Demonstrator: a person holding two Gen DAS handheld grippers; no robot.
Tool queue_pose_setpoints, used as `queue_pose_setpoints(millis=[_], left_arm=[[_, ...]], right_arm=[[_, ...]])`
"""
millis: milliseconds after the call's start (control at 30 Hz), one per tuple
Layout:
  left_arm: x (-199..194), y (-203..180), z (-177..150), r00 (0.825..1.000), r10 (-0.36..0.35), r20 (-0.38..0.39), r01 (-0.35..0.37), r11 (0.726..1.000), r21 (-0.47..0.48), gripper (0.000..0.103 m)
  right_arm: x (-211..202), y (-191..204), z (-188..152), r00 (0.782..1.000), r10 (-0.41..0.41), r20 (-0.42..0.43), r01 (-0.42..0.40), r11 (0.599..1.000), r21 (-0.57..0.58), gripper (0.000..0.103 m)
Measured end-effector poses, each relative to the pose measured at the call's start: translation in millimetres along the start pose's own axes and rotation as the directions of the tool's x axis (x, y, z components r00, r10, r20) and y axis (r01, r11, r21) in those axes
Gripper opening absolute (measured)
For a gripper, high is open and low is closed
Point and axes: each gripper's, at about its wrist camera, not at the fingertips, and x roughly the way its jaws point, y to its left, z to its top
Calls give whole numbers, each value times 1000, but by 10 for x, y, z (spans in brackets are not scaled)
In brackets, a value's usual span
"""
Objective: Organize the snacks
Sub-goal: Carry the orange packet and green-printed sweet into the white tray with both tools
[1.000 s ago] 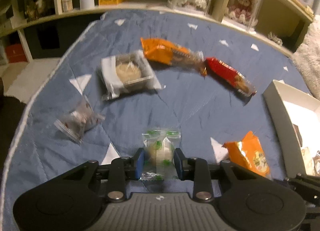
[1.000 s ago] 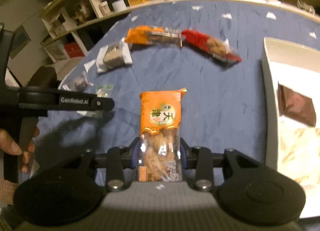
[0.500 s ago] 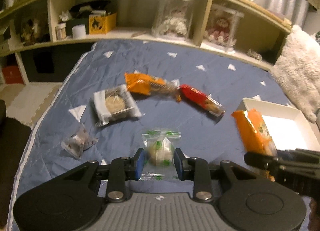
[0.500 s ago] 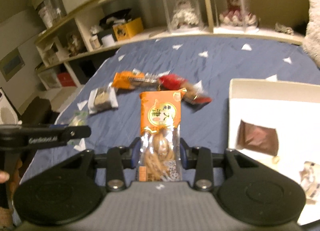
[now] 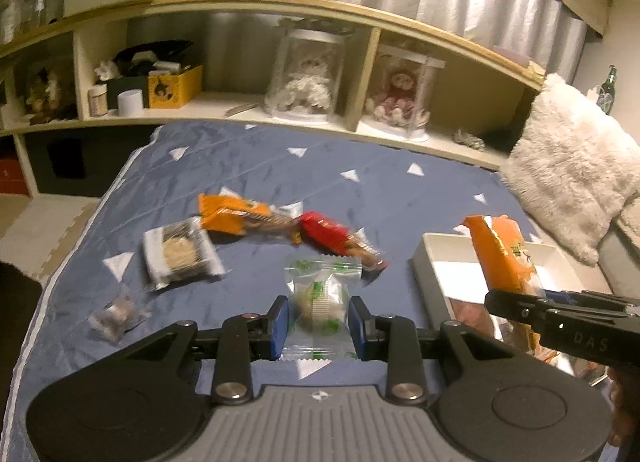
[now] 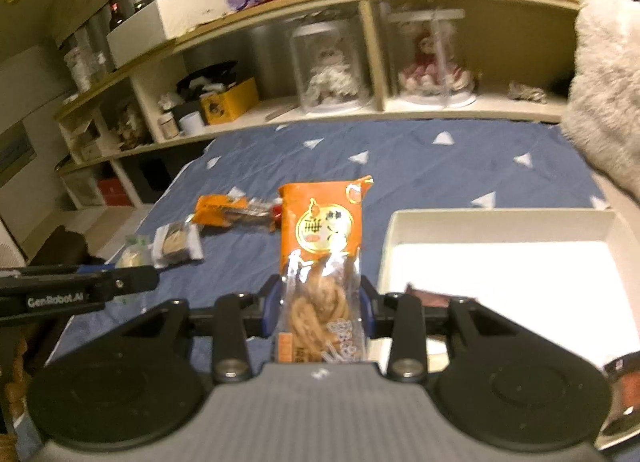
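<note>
In the left wrist view, the left tongs [image 5: 318,326] pinch a clear candy bag [image 5: 319,302] with green marks, held up over the blue blanket [image 5: 248,165]. Ahead to the left lie an orange pack [image 5: 236,215] and a red pack [image 5: 340,240]. In the right wrist view, the right tongs [image 6: 320,304] pinch an orange snack bag [image 6: 322,262] standing upright. The white box [image 6: 500,229] sits just to their right.

Green-printed clear pastry packet [image 5: 318,298] upright, lifted; orange twist-snack bag [image 6: 322,262] upright beside white box [image 6: 500,221].
</note>
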Motion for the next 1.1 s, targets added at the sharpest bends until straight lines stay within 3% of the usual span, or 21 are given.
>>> queue_pose_setpoints(millis=[367,667,1100], left_arm=[[235,-727,127,995,-100,-5,100,994,38,34],[518,-1378,118,983,-182,-37,185,980,72,34],[1150,-2055,-51,946,-276,-170,286,958,35,34]], right_arm=[[-297,-707,52,995,-96,27,96,995,8,44],[-489,-1374,-75,983,-184,6,182,980,81,45],[-368,-2047,-122,961,-271,-49,275,958,79,46]])
